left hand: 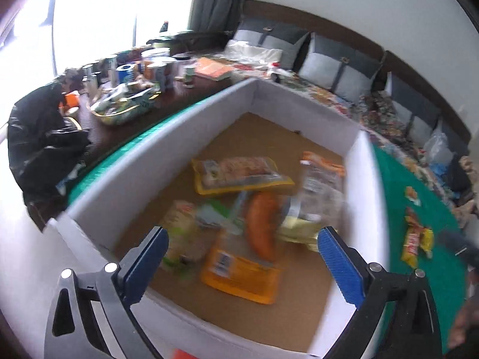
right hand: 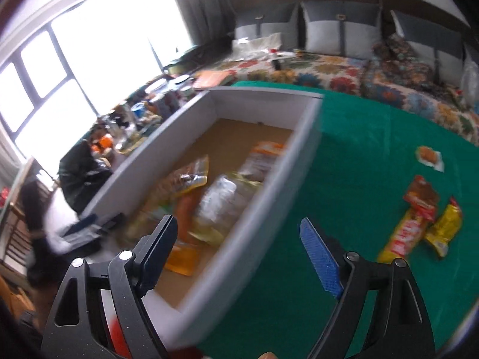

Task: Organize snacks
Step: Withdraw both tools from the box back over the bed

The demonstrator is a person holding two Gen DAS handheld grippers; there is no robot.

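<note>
A white-walled cardboard box (left hand: 98, 185) (right hand: 269, 197) stands on a green cloth (right hand: 359, 155). Several snack packets lie on its brown floor: a yellow-edged packet (left hand: 239, 175), an orange sausage-shaped snack (left hand: 262, 224), an orange packet (left hand: 239, 272) and a clear wrapper (left hand: 320, 188). My left gripper (left hand: 242, 239) hangs over the box, jaws wide open and empty. My right gripper (right hand: 238, 233) is open and empty above the box's right wall. On the cloth to the right lie a red-and-yellow bar (right hand: 404, 236), a yellow packet (right hand: 444, 227), a red-brown packet (right hand: 420, 197) and a small round snack (right hand: 428, 155).
A dark table (left hand: 185, 89) behind the box is crowded with cans, jars and a patterned bowl (left hand: 119, 110). A black bag (left hand: 36, 131) sits at the left. A floral-covered bench with grey cushions (right hand: 344, 24) runs along the back wall. A bright window fills the left.
</note>
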